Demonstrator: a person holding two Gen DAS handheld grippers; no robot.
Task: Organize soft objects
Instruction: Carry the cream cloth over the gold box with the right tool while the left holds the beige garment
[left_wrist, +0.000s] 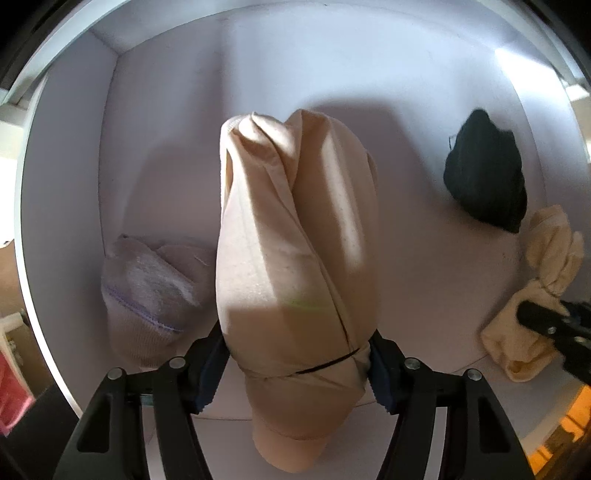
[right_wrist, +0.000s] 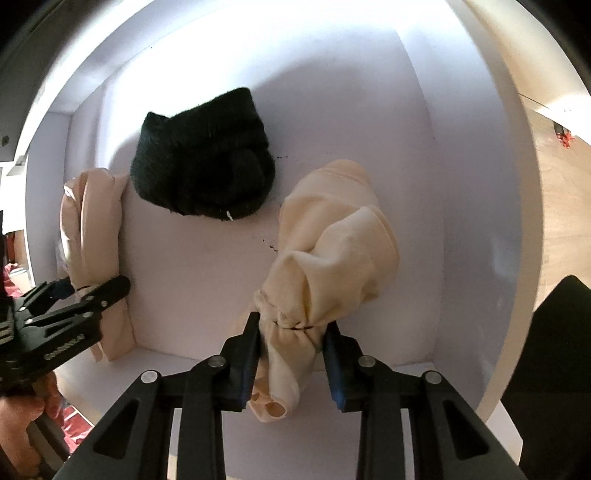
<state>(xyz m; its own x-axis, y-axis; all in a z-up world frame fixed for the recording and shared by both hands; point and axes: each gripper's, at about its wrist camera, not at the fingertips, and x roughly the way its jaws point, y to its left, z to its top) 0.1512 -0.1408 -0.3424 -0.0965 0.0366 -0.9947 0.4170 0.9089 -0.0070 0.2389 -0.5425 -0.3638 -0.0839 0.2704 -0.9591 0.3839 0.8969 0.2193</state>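
Note:
A tan rolled sock bundle (left_wrist: 291, 229) hangs upright inside a white drawer (left_wrist: 166, 110), and my left gripper (left_wrist: 297, 354) is shut on its lower part, with both pads pressed into the cloth. In the right wrist view the same tan bundle (right_wrist: 92, 221) is at the left, in the left gripper (right_wrist: 92, 291). My right gripper (right_wrist: 291, 328) is shut on the pinched neck of a cream sock bundle (right_wrist: 332, 251). That cream bundle (left_wrist: 535, 258) and the right gripper (left_wrist: 546, 310) show at the right edge of the left wrist view.
A black sock bundle (right_wrist: 207, 155) lies on the drawer floor (right_wrist: 207, 266) between the two held bundles. A grey sock bundle (left_wrist: 147, 291) rests left of the tan one. White drawer walls (right_wrist: 424, 166) close in all round. A wooden floor (right_wrist: 561, 192) lies beyond the right wall.

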